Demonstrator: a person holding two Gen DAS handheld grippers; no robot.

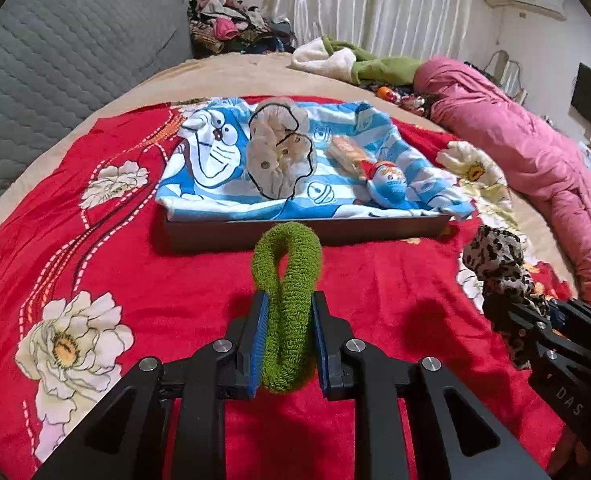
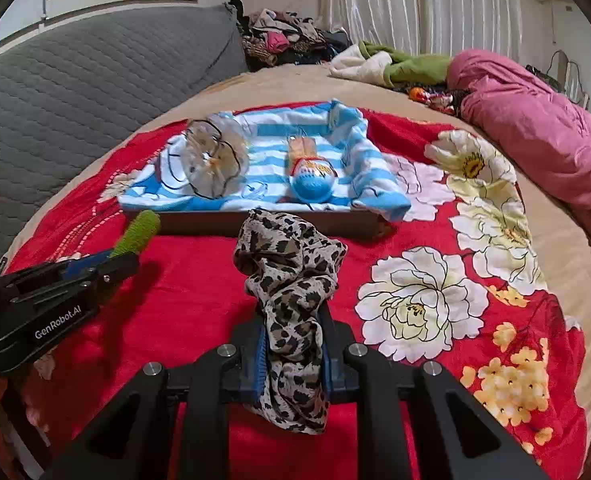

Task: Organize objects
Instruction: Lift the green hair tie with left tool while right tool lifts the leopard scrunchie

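Note:
My left gripper (image 1: 288, 300) is shut on a green fuzzy scrunchie (image 1: 287, 268), held above the red floral bedspread just in front of a dark tray (image 1: 255, 232). My right gripper (image 2: 293, 320) is shut on a leopard-print scrunchie (image 2: 289, 264), also in front of the tray (image 2: 199, 222). The tray is lined with a blue striped cartoon cloth (image 1: 327, 200) and holds a cream scrunchie (image 1: 279, 148), a blue egg-shaped toy (image 1: 389, 184) and a wrapped snack (image 1: 349, 152). The left gripper and green scrunchie (image 2: 137, 234) show at the left of the right wrist view.
A grey quilted headboard (image 1: 67, 60) stands at the left. A pink duvet (image 1: 535, 160) lies along the right side of the bed. Green and white cloths (image 1: 359, 60) and a clothes pile (image 1: 231, 24) lie at the back.

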